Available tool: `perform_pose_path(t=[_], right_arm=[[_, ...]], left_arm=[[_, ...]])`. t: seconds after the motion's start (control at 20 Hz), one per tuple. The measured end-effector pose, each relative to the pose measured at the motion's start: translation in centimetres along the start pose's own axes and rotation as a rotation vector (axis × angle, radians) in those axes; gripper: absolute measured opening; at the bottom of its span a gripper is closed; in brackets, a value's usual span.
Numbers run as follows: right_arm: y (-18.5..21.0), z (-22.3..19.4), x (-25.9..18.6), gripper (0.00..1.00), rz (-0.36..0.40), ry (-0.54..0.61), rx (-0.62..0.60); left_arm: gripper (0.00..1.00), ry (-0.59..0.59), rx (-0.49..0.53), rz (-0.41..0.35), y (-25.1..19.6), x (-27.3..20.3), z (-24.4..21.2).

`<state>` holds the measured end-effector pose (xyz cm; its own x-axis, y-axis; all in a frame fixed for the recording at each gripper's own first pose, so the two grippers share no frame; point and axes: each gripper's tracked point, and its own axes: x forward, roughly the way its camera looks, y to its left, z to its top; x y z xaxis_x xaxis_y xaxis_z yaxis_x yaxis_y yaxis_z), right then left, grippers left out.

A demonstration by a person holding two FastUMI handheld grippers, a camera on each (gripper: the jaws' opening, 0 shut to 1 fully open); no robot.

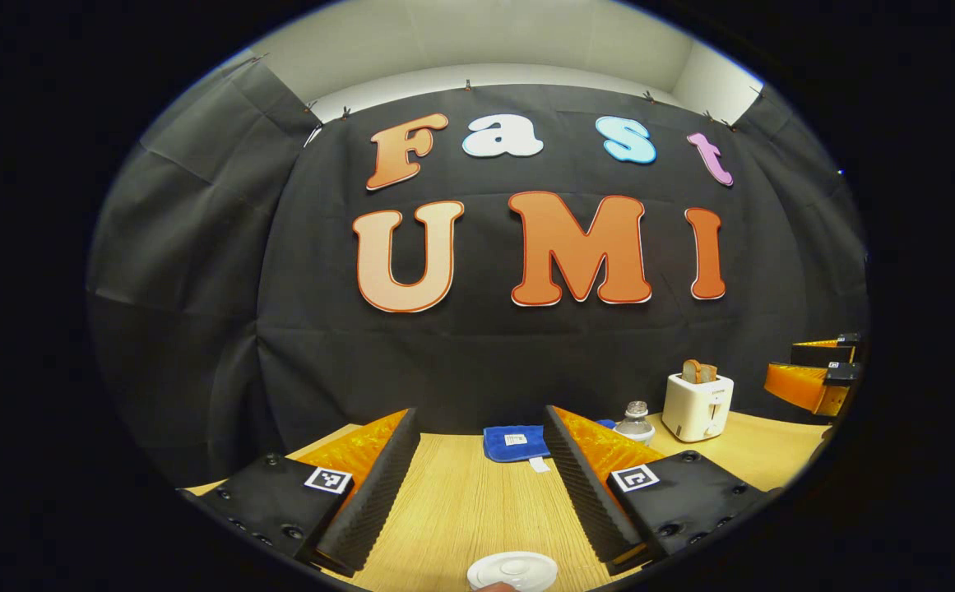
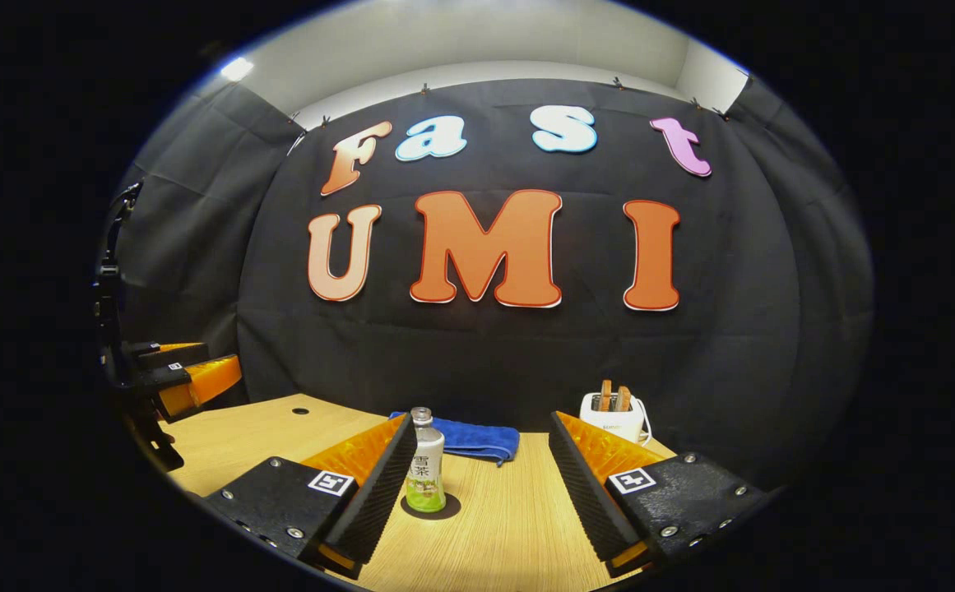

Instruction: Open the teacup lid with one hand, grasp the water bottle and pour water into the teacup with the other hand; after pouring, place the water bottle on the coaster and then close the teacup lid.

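Left gripper view: lid [image 1: 512, 571] cut off at the bottom edge, cup under it hidden. Bottle [image 1: 634, 422] mostly behind the left tool's finger, just cap and shoulder showing. Cloth [image 1: 515, 442] partly hidden by that finger too. Right tool [image 1: 814, 374] cut by the rim, jaw gap can't be judged. Right gripper view: coaster [image 2: 436, 506] mostly under bottle; label too small to read.

no readable text apart from unread bottle [image 2: 426, 474] label and toaster [image 2: 614, 418] mark
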<state>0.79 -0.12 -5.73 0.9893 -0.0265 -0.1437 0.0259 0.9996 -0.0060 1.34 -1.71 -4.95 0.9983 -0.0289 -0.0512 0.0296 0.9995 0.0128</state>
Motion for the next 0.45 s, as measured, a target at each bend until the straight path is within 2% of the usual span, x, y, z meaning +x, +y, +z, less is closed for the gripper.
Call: perform_pose_path(t=[0.45], right_arm=[[-0.07,0.01,0.37,0.96,-0.007,0.002,-0.007]], left_arm=[[0.98,-0.013,0.011,0.010,0.50,0.02,0.27]])
